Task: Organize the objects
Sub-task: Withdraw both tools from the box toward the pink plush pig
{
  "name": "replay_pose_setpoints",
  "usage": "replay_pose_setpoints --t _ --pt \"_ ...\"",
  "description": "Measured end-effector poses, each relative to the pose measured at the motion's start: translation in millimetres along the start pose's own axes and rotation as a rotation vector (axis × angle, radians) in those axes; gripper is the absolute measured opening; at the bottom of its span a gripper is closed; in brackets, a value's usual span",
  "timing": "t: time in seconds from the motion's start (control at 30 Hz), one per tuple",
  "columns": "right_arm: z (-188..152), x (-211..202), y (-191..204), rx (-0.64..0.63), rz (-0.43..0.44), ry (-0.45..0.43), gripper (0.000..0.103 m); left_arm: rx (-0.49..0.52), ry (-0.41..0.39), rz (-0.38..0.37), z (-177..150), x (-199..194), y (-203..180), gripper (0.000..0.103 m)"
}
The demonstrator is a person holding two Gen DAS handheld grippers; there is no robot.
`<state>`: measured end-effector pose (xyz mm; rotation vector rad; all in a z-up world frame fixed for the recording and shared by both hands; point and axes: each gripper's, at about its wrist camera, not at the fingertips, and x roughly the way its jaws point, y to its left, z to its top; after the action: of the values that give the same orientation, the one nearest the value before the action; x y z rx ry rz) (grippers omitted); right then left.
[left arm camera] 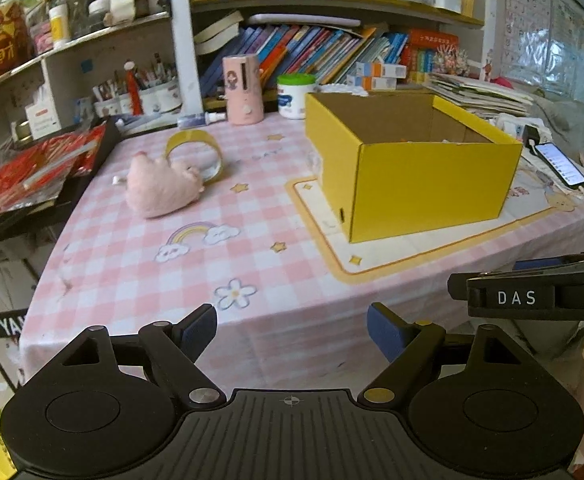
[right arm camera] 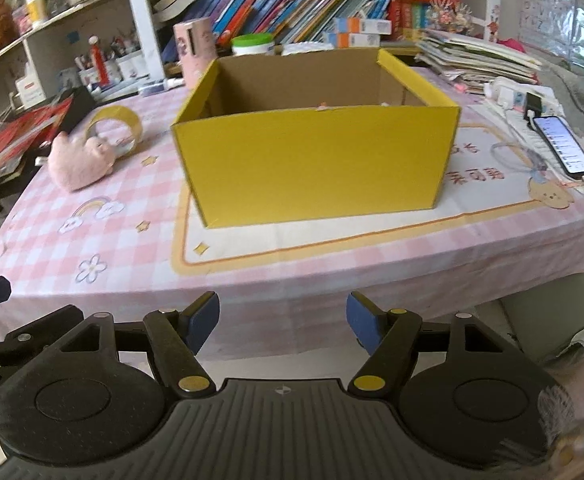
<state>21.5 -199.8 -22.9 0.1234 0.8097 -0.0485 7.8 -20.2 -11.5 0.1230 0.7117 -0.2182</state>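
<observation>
A yellow cardboard box [left arm camera: 423, 184] stands open on the pink checked tablecloth [left arm camera: 180, 264]; it also shows in the right wrist view [right arm camera: 315, 168]. A pink plush toy [left arm camera: 160, 188] lies left of it, touching a roll of yellow tape [left arm camera: 196, 152]. In the right wrist view the plush toy [right arm camera: 80, 160] and tape roll [right arm camera: 116, 124] sit at the left. My left gripper [left arm camera: 292, 330] is open and empty, off the table's front edge. My right gripper [right arm camera: 283, 320] is open and empty, in front of the box and off the table.
A pink cylinder [left arm camera: 243, 88] and a green-lidded white jar [left arm camera: 293, 94] stand behind the box. A phone [left arm camera: 561, 164] on a cable lies at the right. Red packets [left arm camera: 28, 172] lie on a black tray at the left. Bookshelves [left arm camera: 311, 48] line the back.
</observation>
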Motion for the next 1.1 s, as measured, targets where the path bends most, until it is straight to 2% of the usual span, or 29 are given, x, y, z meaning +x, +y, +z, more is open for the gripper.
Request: replay_pose_setpoints --t 1.1 --pt "-2 8 103 -0.173 0.149 0.016 0.071 -0.135 0.006 0.141 -27 -27 85 0.086"
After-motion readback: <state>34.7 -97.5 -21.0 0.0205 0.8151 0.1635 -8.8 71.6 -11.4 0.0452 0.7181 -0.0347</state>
